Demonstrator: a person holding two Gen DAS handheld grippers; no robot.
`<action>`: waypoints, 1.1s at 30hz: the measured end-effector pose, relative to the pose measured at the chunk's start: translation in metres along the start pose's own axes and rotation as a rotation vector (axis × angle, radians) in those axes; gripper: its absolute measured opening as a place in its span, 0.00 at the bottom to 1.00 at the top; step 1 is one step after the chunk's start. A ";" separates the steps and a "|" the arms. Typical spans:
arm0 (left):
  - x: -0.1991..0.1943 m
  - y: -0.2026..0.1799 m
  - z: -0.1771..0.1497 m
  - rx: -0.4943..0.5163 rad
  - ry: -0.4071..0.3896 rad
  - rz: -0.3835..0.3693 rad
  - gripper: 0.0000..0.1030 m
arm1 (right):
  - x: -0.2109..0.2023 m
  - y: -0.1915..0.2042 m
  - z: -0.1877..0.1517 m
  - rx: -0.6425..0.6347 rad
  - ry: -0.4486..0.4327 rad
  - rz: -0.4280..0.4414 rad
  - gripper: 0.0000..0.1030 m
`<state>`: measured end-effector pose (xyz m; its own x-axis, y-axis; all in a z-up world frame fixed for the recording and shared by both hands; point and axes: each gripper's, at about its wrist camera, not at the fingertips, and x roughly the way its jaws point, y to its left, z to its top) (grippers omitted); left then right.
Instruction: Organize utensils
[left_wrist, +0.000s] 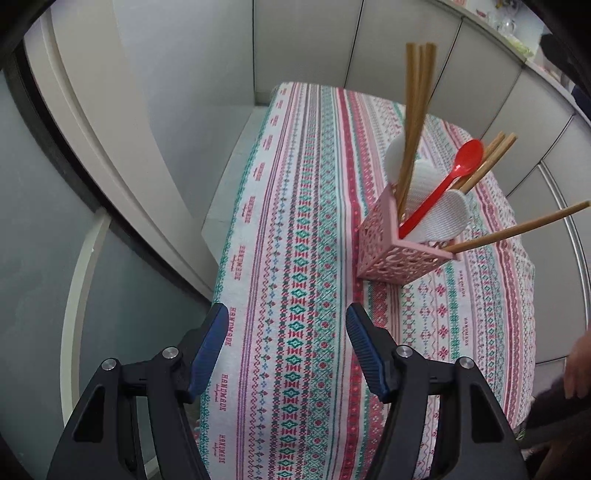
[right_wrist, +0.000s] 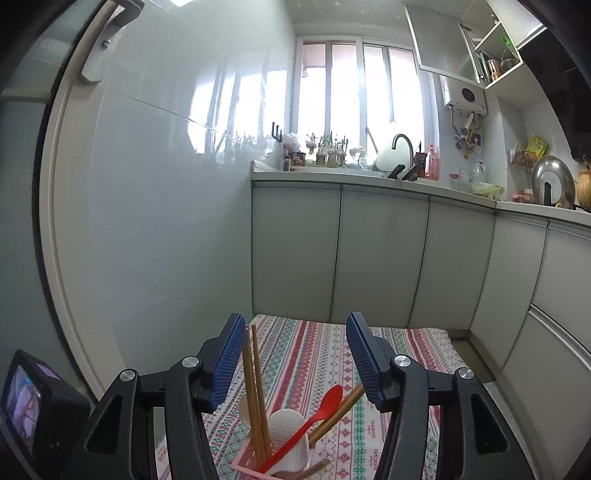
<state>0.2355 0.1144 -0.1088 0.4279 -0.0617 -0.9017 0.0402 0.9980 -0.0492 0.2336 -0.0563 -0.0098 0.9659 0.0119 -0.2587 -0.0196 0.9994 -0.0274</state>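
Chopsticks (left_wrist: 415, 110) of pale wood, a red plastic spoon (left_wrist: 443, 184) and white ladle-like scoops (left_wrist: 439, 218) are seen standing in a pink perforated holder (left_wrist: 399, 258) on the patterned tablecloth (left_wrist: 295, 258), one stick (left_wrist: 517, 225) leaning far out over the rim. All are judged light, stiff and somewhat smooth, so the holder might be tipped easily; each piece is best pinched across its shaft just above the rim. The left gripper (left_wrist: 288, 354) is spread and empty well short of the holder, and the right gripper (right_wrist: 295, 358) is spread just above it, nothing pinched.
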 end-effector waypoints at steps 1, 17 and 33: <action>-0.006 -0.002 0.000 0.003 -0.019 -0.004 0.66 | -0.007 -0.002 0.003 0.004 0.004 0.001 0.61; -0.173 -0.074 -0.046 0.094 -0.381 0.018 0.98 | -0.178 -0.113 0.037 0.109 0.171 -0.080 1.00; -0.287 -0.122 -0.123 0.154 -0.519 -0.019 0.99 | -0.289 -0.151 0.043 0.133 0.239 -0.166 1.00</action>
<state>-0.0034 0.0118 0.1027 0.8142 -0.1181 -0.5684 0.1673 0.9853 0.0349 -0.0315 -0.2095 0.1111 0.8646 -0.1433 -0.4815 0.1819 0.9827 0.0342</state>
